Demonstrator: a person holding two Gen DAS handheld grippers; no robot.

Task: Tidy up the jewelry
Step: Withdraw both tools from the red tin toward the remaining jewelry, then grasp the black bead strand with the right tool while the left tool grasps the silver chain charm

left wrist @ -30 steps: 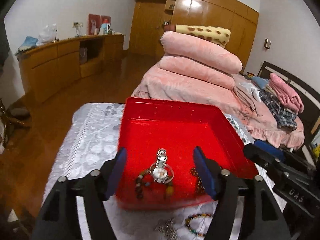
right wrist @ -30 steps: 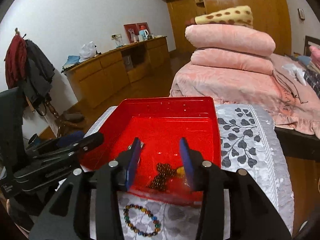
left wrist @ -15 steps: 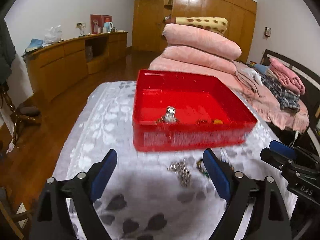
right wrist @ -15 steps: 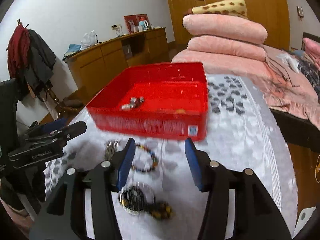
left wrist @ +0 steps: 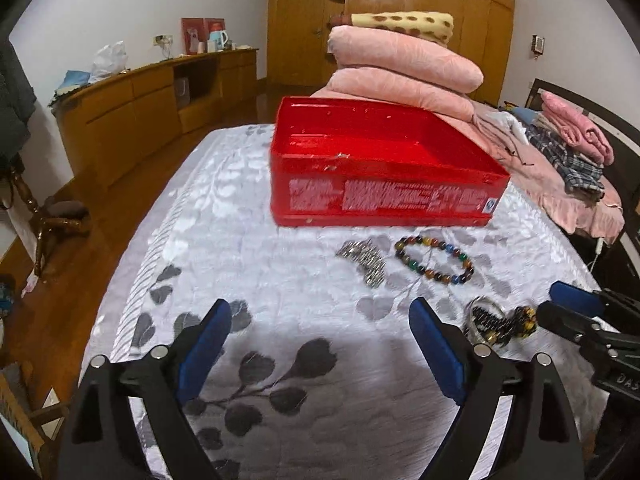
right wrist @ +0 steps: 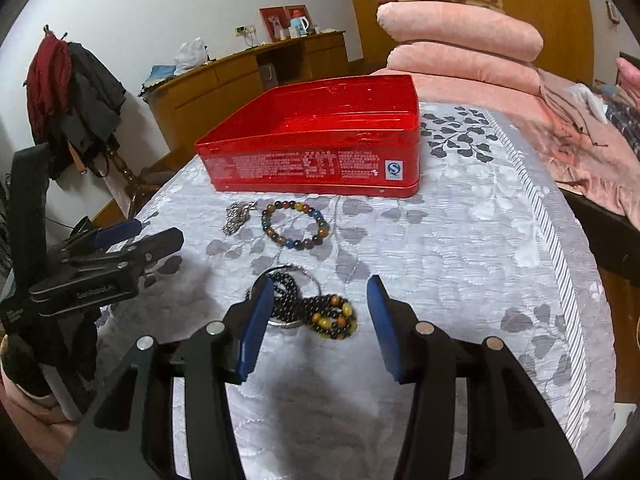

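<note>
A red box (left wrist: 384,196) (right wrist: 316,160) stands on the far part of the grey leaf-patterned tablecloth (left wrist: 280,288). In front of it lie a silver metal watch band (left wrist: 362,260) (right wrist: 237,216) and a multicoloured bead bracelet (left wrist: 434,260) (right wrist: 296,224). Nearer lie a black bead string on a silver ring (right wrist: 286,300) (left wrist: 486,318) and a brown-yellow bead bracelet (right wrist: 332,316). My left gripper (left wrist: 320,344) is open and empty above the cloth. My right gripper (right wrist: 320,320) is open, with the near bead pieces between its fingers.
The table's right edge (right wrist: 560,240) runs beside a bed with pink bedding (left wrist: 404,76). A wooden sideboard (left wrist: 140,112) stands at the left across a wood floor. A coat stand (right wrist: 72,92) is at the left.
Both grippers have pulled back from over the red box toward the near side of the table. The loose jewelry in front of the box has come into view.
</note>
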